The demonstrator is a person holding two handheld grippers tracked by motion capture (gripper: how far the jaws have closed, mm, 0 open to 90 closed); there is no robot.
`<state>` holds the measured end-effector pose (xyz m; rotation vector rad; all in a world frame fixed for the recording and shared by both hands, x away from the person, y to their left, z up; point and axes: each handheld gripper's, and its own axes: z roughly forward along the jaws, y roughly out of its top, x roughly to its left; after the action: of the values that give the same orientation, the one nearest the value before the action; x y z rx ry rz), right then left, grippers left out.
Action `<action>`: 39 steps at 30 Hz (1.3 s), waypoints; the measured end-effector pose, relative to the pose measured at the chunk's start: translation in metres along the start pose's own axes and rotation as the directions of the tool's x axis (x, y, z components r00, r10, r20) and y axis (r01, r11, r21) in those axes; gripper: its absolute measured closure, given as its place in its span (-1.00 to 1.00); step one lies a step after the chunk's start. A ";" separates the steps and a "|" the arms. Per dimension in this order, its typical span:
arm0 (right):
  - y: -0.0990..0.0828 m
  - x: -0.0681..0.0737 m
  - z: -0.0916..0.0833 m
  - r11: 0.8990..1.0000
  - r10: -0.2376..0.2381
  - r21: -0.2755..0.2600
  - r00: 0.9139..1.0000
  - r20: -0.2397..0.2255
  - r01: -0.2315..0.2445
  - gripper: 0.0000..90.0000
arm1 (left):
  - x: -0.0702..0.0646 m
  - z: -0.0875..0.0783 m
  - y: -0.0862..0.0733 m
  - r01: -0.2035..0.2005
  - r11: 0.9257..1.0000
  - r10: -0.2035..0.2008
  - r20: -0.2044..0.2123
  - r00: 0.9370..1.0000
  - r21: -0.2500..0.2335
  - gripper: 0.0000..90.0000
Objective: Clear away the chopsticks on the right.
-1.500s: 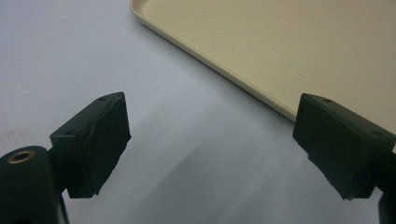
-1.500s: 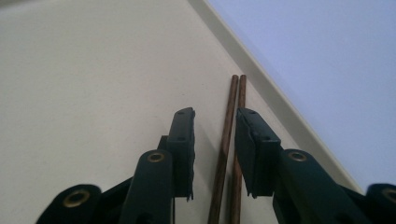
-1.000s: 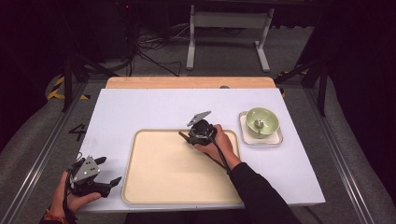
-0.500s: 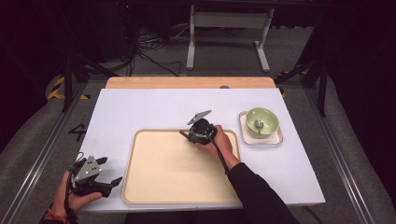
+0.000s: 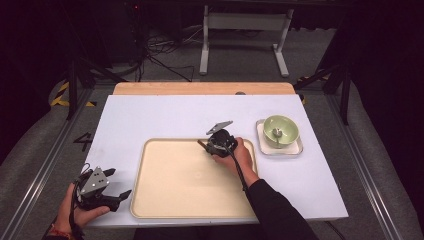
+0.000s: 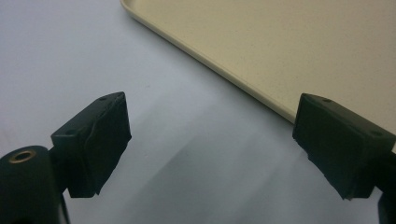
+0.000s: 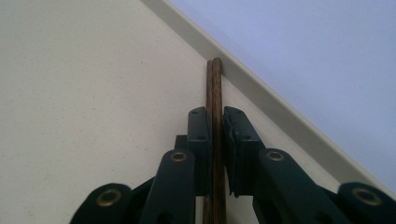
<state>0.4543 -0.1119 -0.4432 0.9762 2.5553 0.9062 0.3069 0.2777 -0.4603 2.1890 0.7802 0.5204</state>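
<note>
A pair of thin brown wooden sticks [image 7: 215, 88] lies lengthwise between the jaws of my right gripper [image 7: 213, 112], which is shut on them. Its jaws have just been closing on the sticks. The stick tips touch the inner rim of the cream tray [image 7: 70, 70]. In the high view my right gripper [image 5: 209, 146] sits at the tray's [image 5: 170, 195] far edge, with the stick ends [image 5: 201, 143] poking out to the left. Off the tray's near left corner, my left gripper [image 5: 119, 182] is held open. Between its wide-apart pads [image 6: 98, 140] there is only table and the tray's rim [image 6: 224, 77].
A green bowl [image 5: 281, 131] with a small grey object inside stands on a white square plate [image 5: 265, 147] to the right of the tray. The pale blue table top [image 5: 150, 115] ends in a wooden strip [image 5: 200, 88] at the far side.
</note>
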 end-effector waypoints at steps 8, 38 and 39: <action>-0.009 -0.006 -0.007 1.000 0.021 -0.002 1.000 0.012 -0.021 0.88 | -0.001 -0.002 0.000 0.005 1.000 -0.005 -0.007 1.000 -0.005 -0.73; -0.024 -0.016 -0.028 0.998 0.057 0.009 0.998 0.033 -0.057 0.45 | 0.002 -0.003 -0.002 0.006 1.000 -0.006 -0.003 1.000 -0.004 -0.73; -0.027 -0.021 -0.029 0.997 0.061 0.047 0.998 -0.016 -0.060 0.36 | 0.002 -0.002 -0.002 0.002 1.000 -0.002 -0.002 1.000 0.000 -0.73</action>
<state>0.4436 -0.1547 -0.4373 1.0685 2.5854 0.8778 0.3062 0.2810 -0.4607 2.1879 0.7830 0.5213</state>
